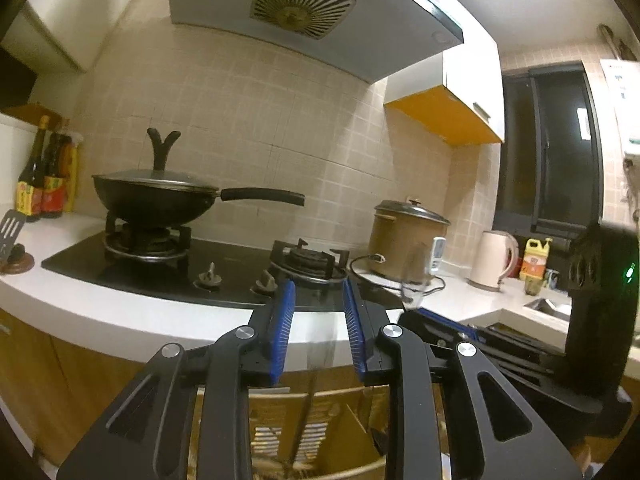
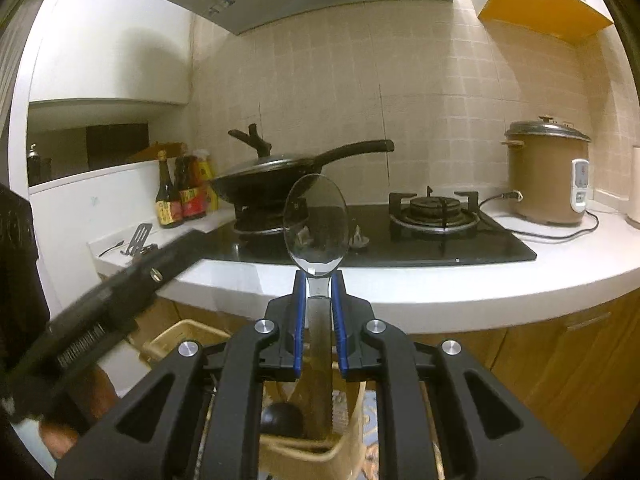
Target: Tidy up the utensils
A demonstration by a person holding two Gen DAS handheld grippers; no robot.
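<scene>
Left gripper (image 1: 320, 312) points about level, jaws apart with nothing pinched. Right gripper (image 2: 318, 300) tilts slightly down, jaws clamped tight on a spoon (image 2: 316, 220).

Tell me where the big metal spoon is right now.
The spoon is clamped in the right tool, bowl up, in the middle of the right wrist view. It is held in front of the counter edge, above a basket below.

Black wok (image 1: 154, 196); beige tiled wall (image 1: 260, 112); brown cooker (image 2: 546, 178); silver spoon (image 2: 316, 224); white counter (image 2: 400, 288).
</scene>
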